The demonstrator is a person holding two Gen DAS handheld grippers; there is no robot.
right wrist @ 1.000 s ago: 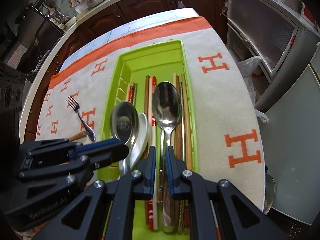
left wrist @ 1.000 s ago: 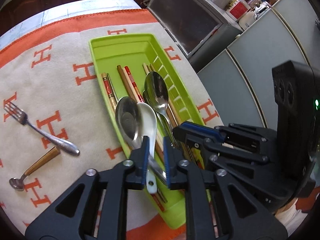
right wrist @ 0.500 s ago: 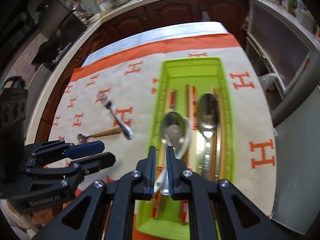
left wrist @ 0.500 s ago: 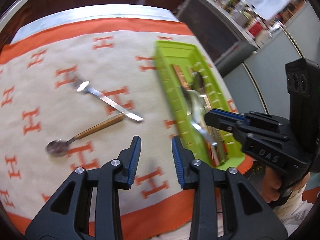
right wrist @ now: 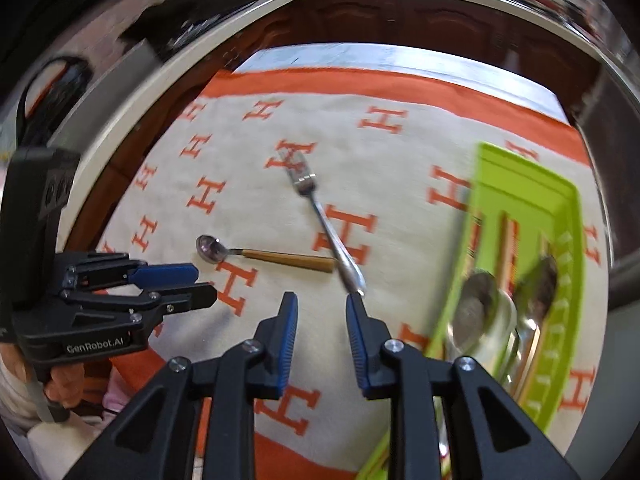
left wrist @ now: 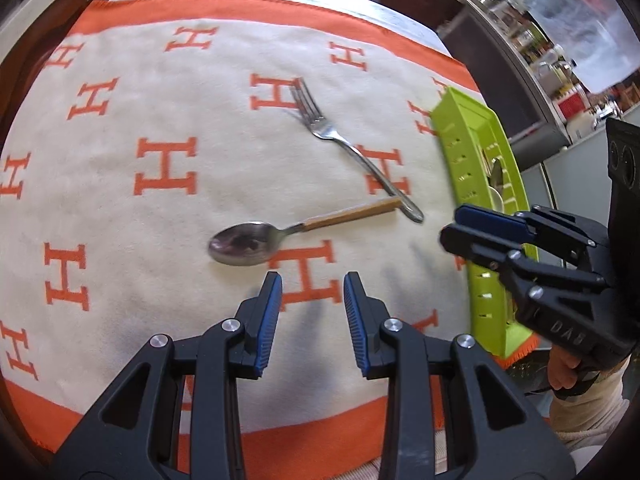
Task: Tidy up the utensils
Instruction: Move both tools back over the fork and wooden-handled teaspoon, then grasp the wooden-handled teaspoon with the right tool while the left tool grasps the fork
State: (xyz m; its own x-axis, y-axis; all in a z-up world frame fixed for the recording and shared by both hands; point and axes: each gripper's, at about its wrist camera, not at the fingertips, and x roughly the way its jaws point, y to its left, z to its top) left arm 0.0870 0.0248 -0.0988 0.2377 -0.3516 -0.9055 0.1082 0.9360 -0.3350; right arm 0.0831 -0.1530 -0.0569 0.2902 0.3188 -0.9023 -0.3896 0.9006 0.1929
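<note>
Orange-bordered cream cloth (left wrist: 208, 208) printed with orange H letters covers the table under me, and dark wood cabinets (right wrist: 400, 20) with a pale countertop edge curve around its far side. In the left wrist view, cluttered shelves and grey appliance fronts stand beyond the table's right edge, blurred.

Most of the cloth lies bare. My left gripper (left wrist: 312, 284) hovers over its near part with fingers apart and nothing between them. My right gripper (right wrist: 322, 304) hangs low over the cloth too; its jaws are opening and hold nothing, though the right fingertip sits just beside the fork's handle end in its own view. The near orange border runs just below both sets of fingers.

Two loose utensils lie mid-cloth. A steel fork (left wrist: 352, 148) has its tines toward the far edge and its long axis slanting back toward the tray. A small spoon with a wooden handle (left wrist: 296, 228) lies crosswise, bowl toward my left and handle end touching or nearly touching the fork's handle.

At the cloth's right side stands the lime green utensil tray (right wrist: 532, 200), long axis running near to far, holding large steel spoons (right wrist: 484, 320) and chopsticks.
</note>
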